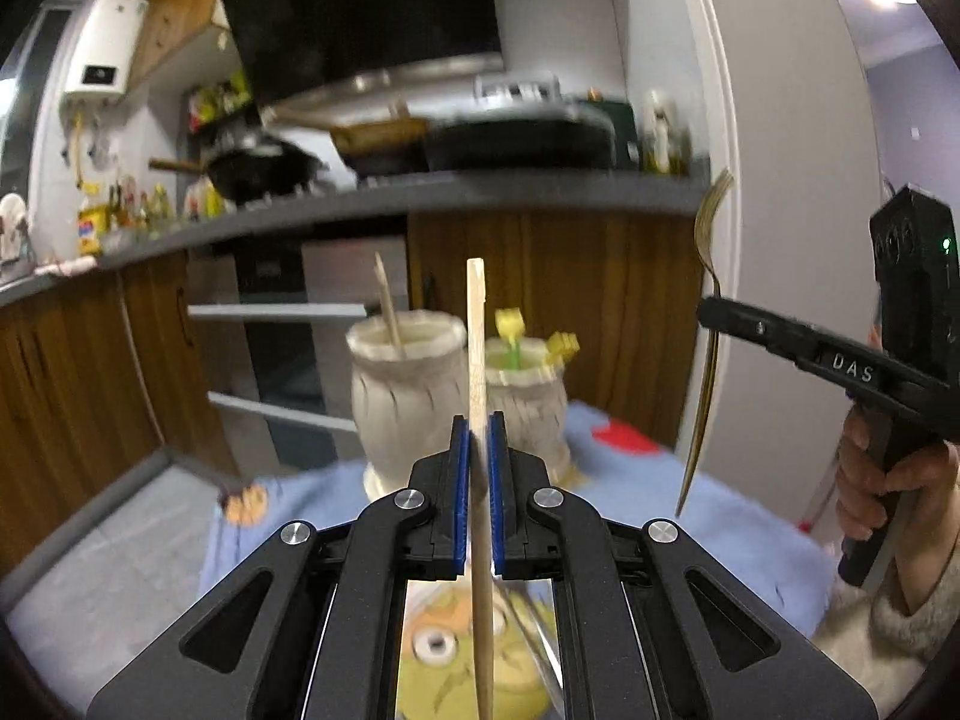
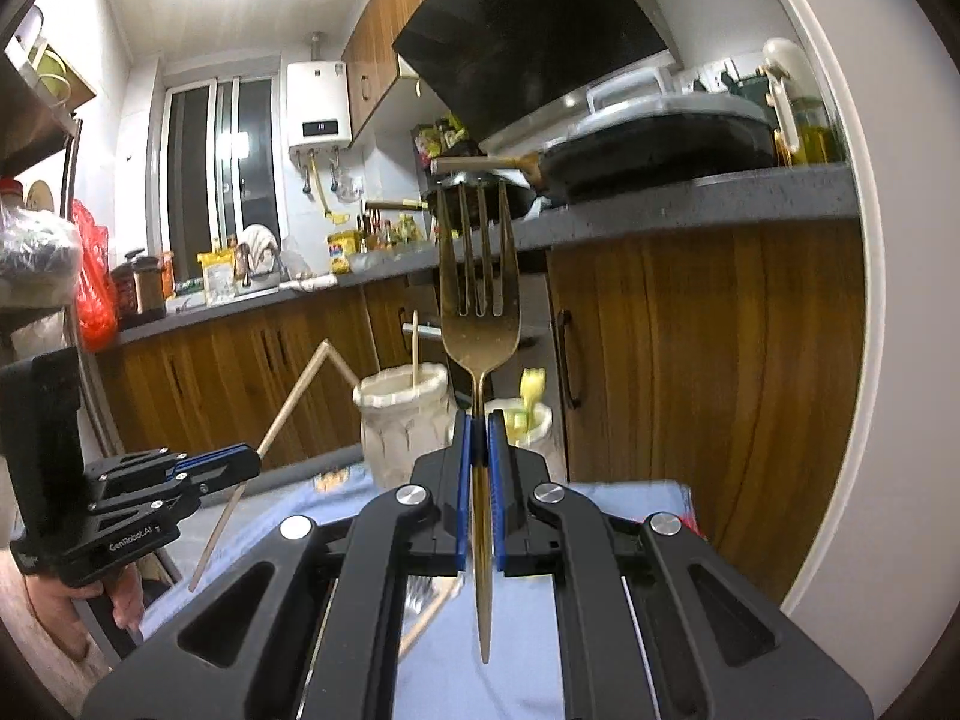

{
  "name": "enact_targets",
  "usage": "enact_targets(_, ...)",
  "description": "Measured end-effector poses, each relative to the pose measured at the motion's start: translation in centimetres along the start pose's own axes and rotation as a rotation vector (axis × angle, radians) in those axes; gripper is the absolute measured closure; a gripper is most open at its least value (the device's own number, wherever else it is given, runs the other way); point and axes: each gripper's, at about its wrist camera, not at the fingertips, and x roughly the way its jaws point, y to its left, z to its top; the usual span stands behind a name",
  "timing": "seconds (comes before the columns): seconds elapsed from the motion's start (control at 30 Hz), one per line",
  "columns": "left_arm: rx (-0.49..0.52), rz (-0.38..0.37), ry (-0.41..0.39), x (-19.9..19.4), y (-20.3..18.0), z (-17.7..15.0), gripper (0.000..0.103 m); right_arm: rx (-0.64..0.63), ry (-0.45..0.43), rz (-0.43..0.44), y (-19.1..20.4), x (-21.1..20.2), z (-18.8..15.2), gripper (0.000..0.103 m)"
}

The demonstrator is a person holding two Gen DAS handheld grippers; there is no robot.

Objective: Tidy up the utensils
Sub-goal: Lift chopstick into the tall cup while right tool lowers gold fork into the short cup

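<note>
1. The left gripper (image 1: 478, 450) is nearest the left wrist camera; its blue pads (image 1: 461, 480) are clamped on a wooden chopstick (image 1: 477, 360), which stands almost upright between them, its square end up and its lower part running down past the jaws.
2. The right gripper (image 2: 478, 450) is clamped the same way on the thin handle of a gold fork (image 2: 478, 312), held upright with the tines up and the handle tip hanging below the jaws.
3. In the right wrist view the left gripper shows at the left edge, held in a hand (image 2: 78, 594), with its chopstick slanting up and to the right.
4. In the left wrist view the right gripper shows at the right edge, gripped by a hand (image 1: 888, 480) in a pale sleeve (image 1: 888, 630), the fork upright in it.
5. Just past both grippers two cream holders stand side by side on a blue cloth (image 1: 738, 516).
6. The left holder (image 1: 402, 396) has one chopstick (image 1: 387, 306) leaning in it.
7. The right holder (image 1: 528, 408) has yellow-topped pieces (image 1: 510, 324) sticking out; what they are is unclear.
8. Beneath the left gripper more utensils lie on a yellow cartoon print (image 1: 444, 648), blurred.
9. Behind stands a grey counter (image 2: 690, 204) over wooden cabinets (image 2: 690, 360), with dark pans (image 2: 654, 150) under a black hood (image 2: 528, 18).
</note>
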Motion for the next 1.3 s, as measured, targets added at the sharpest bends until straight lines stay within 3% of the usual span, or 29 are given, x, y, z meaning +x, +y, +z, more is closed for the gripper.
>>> enact_targets(0.1,-0.054,0.023,-0.104,0.2,1.9,1.4,0.096,-0.015,-0.036,-0.003,0.1,0.7,1.5,0.097)
enact_targets(0.43,-0.198,0.009,-0.286,4.7,7.3,5.9,0.096,0.026,-0.107,0.041,-1.3,4.4,6.4,0.097)
enact_targets(0.77,-0.245,-0.030,-0.322,10.6,9.4,9.0,0.096,0.027,-0.138,0.047,-2.3,8.8,9.0,0.097)
enact_targets(1.03,-0.278,-0.042,-0.311,13.5,10.4,8.9,0.096,0.062,-0.102,0.035,-3.6,12.2,8.3,0.097)
enact_targets(1.3,-0.291,-0.068,-0.309,14.2,10.6,7.9,0.096,0.028,-0.166,0.040,-2.7,12.1,8.6,0.097)
